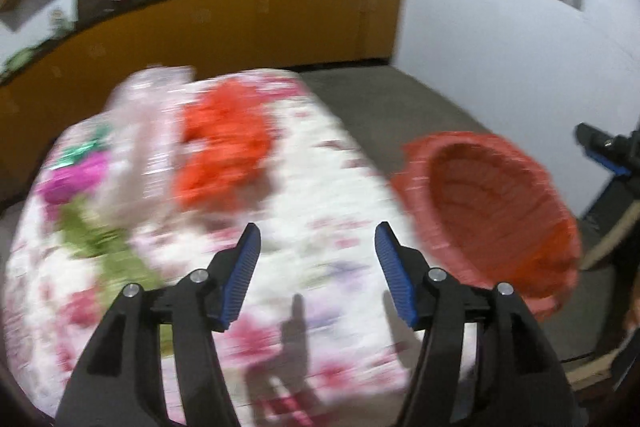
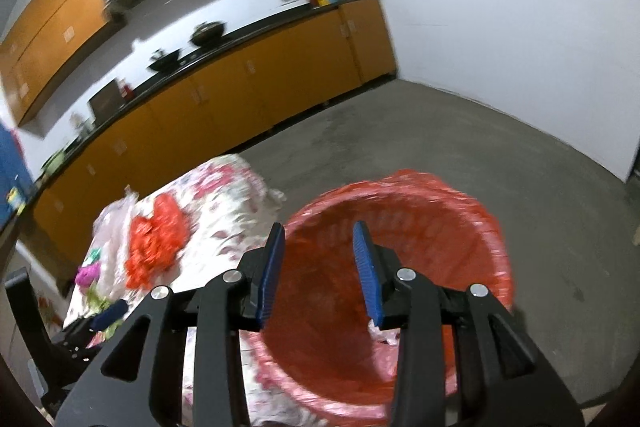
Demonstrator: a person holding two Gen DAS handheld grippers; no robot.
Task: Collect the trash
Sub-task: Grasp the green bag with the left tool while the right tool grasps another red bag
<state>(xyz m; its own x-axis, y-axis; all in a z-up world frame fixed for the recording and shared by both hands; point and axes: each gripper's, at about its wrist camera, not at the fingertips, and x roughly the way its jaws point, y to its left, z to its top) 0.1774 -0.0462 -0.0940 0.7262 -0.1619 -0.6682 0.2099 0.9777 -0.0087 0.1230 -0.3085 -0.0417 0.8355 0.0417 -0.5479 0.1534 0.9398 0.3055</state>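
Observation:
A red bin [image 1: 492, 203] lined with a red bag stands on the floor at the right edge of a table under a floral cloth [image 1: 320, 187]. On the cloth lie a crumpled orange-red bag [image 1: 224, 151], a pale pink plastic bag [image 1: 140, 115], a magenta wrapper [image 1: 76, 175] and green wrappers [image 1: 100, 239]. My left gripper [image 1: 318, 227] hangs open over the cloth, holding nothing. My right gripper [image 2: 319, 227] is open above the bin [image 2: 400, 267] with nothing between its pads. A white scrap [image 2: 380, 335] lies inside the bin. The orange-red bag [image 2: 154, 243] shows to its left.
Orange cabinets [image 2: 240, 95] with a dark counter carrying black bowls [image 2: 208, 33] run along the far wall. Bare grey floor [image 2: 460, 155] stretches beyond the bin to a white wall [image 2: 520, 47]. The left wrist view is blurred.

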